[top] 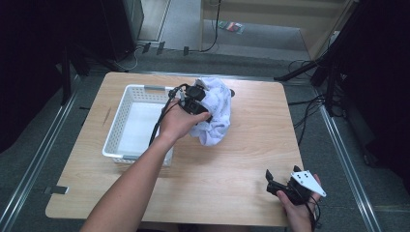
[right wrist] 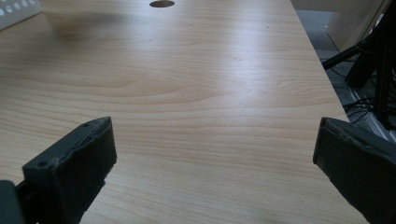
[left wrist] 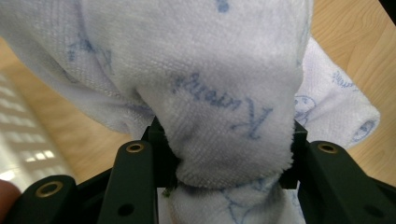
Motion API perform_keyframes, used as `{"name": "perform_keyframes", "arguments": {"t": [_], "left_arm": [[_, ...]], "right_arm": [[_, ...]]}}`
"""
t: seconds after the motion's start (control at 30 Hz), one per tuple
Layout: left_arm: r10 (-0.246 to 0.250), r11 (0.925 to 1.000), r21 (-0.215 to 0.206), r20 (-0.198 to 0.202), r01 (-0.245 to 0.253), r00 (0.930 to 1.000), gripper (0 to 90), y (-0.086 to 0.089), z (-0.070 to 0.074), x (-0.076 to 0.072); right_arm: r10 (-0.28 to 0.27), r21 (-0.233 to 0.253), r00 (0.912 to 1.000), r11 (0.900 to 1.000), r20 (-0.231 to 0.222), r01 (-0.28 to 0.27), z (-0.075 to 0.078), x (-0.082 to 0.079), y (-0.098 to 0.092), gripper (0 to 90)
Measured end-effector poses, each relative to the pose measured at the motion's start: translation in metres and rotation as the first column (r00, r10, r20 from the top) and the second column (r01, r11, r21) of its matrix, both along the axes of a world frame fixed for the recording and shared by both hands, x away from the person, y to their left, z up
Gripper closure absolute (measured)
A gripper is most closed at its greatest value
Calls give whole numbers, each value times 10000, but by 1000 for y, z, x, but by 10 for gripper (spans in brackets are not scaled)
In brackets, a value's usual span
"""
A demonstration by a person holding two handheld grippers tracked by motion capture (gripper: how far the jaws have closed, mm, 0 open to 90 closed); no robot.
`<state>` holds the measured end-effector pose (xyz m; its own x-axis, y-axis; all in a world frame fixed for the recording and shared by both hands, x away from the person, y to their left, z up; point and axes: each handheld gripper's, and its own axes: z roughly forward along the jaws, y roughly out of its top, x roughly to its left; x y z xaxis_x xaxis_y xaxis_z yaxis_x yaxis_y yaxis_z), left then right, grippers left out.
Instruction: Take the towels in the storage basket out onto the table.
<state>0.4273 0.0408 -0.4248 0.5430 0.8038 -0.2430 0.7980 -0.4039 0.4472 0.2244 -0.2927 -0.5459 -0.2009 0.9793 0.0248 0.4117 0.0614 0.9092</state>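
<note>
Wooden table [top: 232, 159] with a white basket [top: 126, 126]. Just right of the basket, a printed white cloth [top: 217, 108] is held bunched in the clamped left gripper [top: 196, 104], ready for transfer; the right gripper [top: 278, 186], jaws apart, is parked well away from the basket.

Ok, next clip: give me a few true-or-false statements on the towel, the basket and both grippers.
1. The left gripper is clamped on the white towel. True.
2. The towel lies inside the white basket. False: it is bunched just right of the basket, held up by the left gripper.
3. The right gripper holds a corner of the towel. False: its jaws stand open with nothing between them, near the table's front right corner.
4. The towel carries blue printing. True.
5. The basket sits on the table's left half. True.
</note>
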Motion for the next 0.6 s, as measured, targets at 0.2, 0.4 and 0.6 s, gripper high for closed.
{"name": "perform_keyframes", "arguments": {"t": [0.2,0.4,0.6], "left_arm": [[-50,10000,-64,-543,47,9985,540,-12,-32,-1],[-57,9993,-368,-827,27,9966,481,-20,-56,-4],[137,9990,-421,-461,-157,9988,24,-22,-54,-8]], "right_arm": [[28,-4,10000,10000,10,-28,0,0,0,0],[48,-22,10000,10000,11,-48,0,0,0,0],[90,-17,10000,10000,15,-90,0,0,0,0]]}}
